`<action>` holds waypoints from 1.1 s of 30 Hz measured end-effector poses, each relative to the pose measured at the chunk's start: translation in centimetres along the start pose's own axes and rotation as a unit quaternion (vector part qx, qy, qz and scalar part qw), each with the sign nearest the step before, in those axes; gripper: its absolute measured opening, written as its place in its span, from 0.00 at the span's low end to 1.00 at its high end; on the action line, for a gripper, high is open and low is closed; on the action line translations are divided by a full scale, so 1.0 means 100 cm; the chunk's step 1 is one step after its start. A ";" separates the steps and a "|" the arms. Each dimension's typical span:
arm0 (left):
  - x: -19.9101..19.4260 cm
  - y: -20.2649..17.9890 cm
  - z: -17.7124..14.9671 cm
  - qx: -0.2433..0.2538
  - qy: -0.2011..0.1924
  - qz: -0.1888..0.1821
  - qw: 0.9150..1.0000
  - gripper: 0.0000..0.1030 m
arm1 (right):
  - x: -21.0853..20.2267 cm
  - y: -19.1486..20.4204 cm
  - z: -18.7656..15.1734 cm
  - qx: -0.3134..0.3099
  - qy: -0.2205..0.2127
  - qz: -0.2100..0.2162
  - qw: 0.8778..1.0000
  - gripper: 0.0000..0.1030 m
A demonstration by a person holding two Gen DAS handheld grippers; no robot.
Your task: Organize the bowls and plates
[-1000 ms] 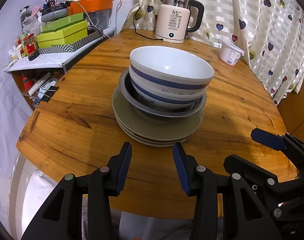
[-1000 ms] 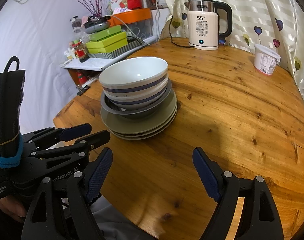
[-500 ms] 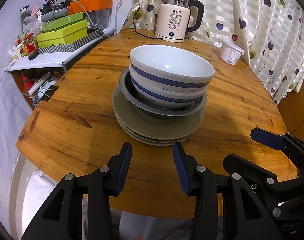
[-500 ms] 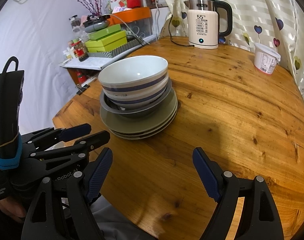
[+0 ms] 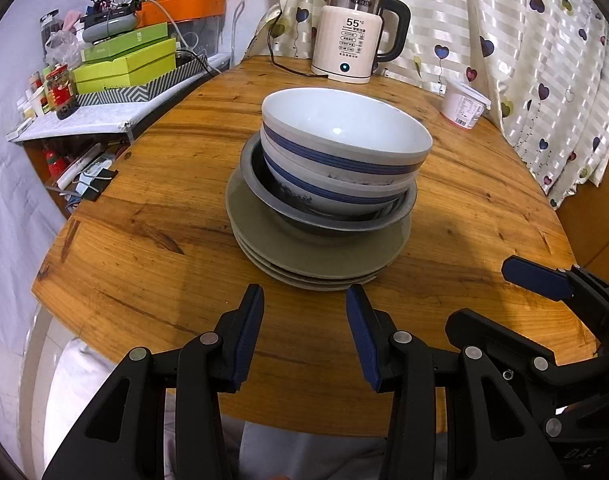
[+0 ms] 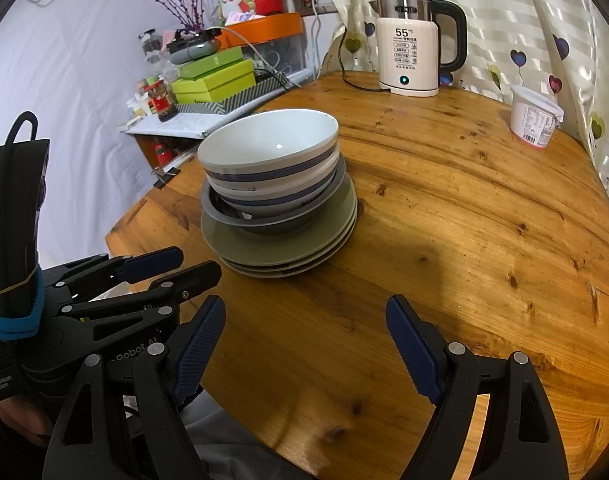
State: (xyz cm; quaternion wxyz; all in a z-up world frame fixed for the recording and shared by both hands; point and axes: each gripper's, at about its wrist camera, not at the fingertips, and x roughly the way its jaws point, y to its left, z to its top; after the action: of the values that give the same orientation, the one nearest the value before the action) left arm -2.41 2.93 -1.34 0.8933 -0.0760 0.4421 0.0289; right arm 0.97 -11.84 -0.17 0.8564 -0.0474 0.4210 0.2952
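I hold the left gripper (image 5: 304, 312) half spread and the right gripper (image 6: 304, 332) wide, both empty. At twelve o'clock, the striped bowls (image 5: 344, 148) sit tilted on the grey plates (image 5: 312, 252); a careless lift may tip them.

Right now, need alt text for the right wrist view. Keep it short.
A stack of dishes sits on a round wooden table: two blue-striped white bowls in a grey bowl on grey plates. The open, empty right gripper hovers near it, the left gripper alongside. A kettle stands behind.
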 end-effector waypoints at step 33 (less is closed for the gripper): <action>0.001 0.000 0.002 0.001 0.001 0.002 1.000 0.43 | 0.000 0.000 0.001 0.000 0.000 0.000 1.000 0.81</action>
State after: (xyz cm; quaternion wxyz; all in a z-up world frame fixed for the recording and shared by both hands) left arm -2.17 2.98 -1.34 0.8927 -0.0748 0.4433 0.0299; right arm 1.09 -11.82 -0.14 0.8564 -0.0473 0.4208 0.2955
